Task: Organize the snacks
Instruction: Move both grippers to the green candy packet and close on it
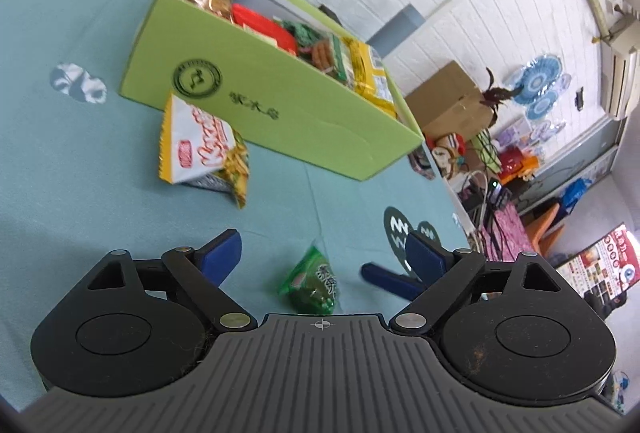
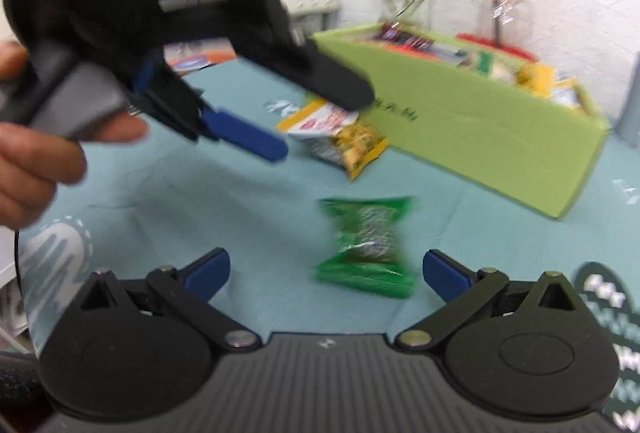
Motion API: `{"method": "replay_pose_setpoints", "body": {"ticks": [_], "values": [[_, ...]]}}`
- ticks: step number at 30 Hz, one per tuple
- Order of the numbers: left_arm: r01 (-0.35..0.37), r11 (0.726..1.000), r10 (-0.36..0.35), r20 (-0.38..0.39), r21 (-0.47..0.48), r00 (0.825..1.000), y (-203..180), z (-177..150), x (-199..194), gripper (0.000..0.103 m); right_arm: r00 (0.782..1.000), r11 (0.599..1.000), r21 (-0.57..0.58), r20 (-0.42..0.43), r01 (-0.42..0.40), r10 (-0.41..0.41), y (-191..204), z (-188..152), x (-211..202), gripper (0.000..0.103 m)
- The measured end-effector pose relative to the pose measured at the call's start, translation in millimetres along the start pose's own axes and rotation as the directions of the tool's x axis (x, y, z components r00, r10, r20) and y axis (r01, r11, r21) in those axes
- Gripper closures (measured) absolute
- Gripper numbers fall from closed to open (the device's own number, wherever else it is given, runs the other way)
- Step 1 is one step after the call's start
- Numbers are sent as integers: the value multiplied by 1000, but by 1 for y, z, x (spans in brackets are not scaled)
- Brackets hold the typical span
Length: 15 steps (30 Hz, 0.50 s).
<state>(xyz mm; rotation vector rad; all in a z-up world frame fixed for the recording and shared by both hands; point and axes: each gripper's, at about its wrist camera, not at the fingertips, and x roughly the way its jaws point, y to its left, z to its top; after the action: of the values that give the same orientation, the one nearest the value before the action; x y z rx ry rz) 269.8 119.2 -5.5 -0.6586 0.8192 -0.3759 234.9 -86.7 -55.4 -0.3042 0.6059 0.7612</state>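
Teal cloth (image 1: 60,161) is spread under a green box (image 1: 280,105) of snacks. Near it lie a white packet (image 1: 200,153) and a green packet (image 2: 366,247), ungripped between the wide-open right gripper (image 2: 326,269); the left gripper (image 1: 320,257) is also spread wide, empty.

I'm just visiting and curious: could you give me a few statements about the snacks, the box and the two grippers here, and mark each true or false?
1. The green box already holds snacks. True.
2. The green packet lies inside the box. False: it lies on the tablecloth, outside it.
3. The left gripper grips the green packet. False: its jaws stand open, holding nothing.
4. A white-and-yellow bag lies by the box. True.
5. The right gripper is open. True.
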Motion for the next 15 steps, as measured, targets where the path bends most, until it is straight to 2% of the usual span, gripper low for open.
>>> {"method": "replay_pose_setpoints", "body": {"ticks": [3, 6, 15], "values": [[16, 1000, -16, -22, -13, 1000, -4, -5, 7, 25, 999, 997, 49, 13, 52, -53, -7, 1, -5, 1], [5, 1000, -6, -31, -11, 1000, -8, -12, 8, 26, 999, 994, 102, 8, 38, -39, -11, 2, -1, 1], [-46, 999, 45, -60, -12, 997, -9, -22, 17, 28, 1000, 1000, 9, 1, -10, 10, -2, 8, 5, 1]]}}
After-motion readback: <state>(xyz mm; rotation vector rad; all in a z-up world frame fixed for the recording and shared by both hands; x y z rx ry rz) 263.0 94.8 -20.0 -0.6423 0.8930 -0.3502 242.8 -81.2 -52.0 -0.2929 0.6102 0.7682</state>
